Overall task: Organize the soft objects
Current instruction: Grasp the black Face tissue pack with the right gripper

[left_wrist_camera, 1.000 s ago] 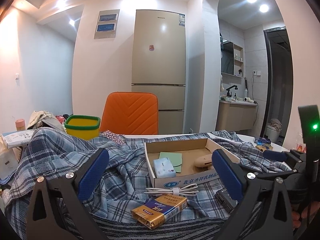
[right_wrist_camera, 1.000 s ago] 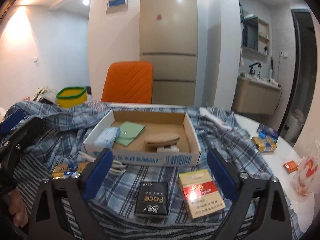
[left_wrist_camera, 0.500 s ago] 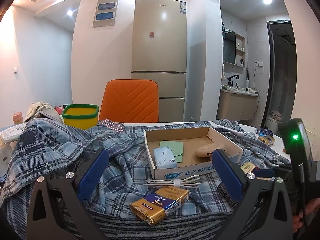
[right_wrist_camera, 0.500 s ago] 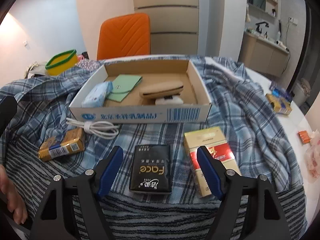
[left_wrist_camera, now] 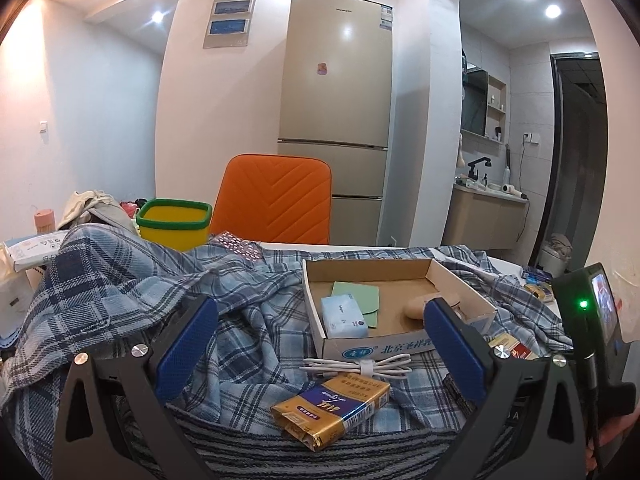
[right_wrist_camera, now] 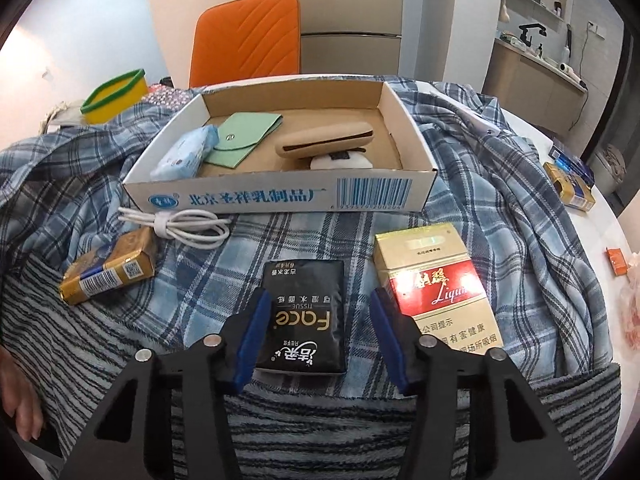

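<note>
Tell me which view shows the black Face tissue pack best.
The right wrist view: the black Face tissue pack lies in full view, label readable, between the right gripper's closing jaws, not yet pinched. The left wrist view shows only a dark edge behind the left gripper's finger.

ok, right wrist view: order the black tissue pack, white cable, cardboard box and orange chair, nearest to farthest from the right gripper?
1. Black tissue pack: between the fingers of the right gripper, which have just been closing around it.
2. White cable: ahead, to the left, on the plaid cloth.
3. Cardboard box: just beyond the cable, centre.
4. Orange chair: behind the box, at the table's far edge.
</note>
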A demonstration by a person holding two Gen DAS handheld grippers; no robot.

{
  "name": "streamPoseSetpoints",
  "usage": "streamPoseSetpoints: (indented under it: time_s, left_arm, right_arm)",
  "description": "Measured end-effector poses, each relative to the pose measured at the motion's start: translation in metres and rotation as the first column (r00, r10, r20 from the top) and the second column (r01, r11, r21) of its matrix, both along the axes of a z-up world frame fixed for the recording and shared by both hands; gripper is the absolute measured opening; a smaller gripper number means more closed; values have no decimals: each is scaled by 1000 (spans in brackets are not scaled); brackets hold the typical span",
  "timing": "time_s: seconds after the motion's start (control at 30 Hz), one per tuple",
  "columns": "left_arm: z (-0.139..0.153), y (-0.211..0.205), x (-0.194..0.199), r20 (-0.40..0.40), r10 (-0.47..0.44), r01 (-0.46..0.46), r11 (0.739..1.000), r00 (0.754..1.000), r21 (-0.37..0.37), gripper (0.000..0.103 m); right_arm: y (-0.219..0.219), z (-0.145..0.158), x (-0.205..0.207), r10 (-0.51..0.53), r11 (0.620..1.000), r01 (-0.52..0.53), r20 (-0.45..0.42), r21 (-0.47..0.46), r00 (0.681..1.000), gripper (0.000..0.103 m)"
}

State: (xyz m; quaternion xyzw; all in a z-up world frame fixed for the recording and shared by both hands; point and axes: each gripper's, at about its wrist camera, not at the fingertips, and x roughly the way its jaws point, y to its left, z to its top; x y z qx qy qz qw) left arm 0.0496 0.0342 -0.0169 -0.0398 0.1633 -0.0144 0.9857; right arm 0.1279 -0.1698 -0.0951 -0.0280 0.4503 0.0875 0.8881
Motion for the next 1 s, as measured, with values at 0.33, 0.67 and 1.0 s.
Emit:
streamPoseSetpoints:
  time_s: [0.33, 0.67, 1.0]
  left_arm:
    - [-2, -4, 2, -13, -12, 12, 1000, 1000, 20, 102]
    - [-4, -5, 4, -25, -15, 15, 1000, 1000, 27, 102]
    - [-15, 4, 23, -143, 34, -34, 999, 989, 3, 102]
  right_arm:
    - [14, -8, 0, 60, 997, -61, -36, -41, 998, 53]
    - [19, -9, -1, 70, 995, -72, -27, -76, 997, 49]
    - [20, 6, -15, 88, 994, -84, 67, -64, 994, 48]
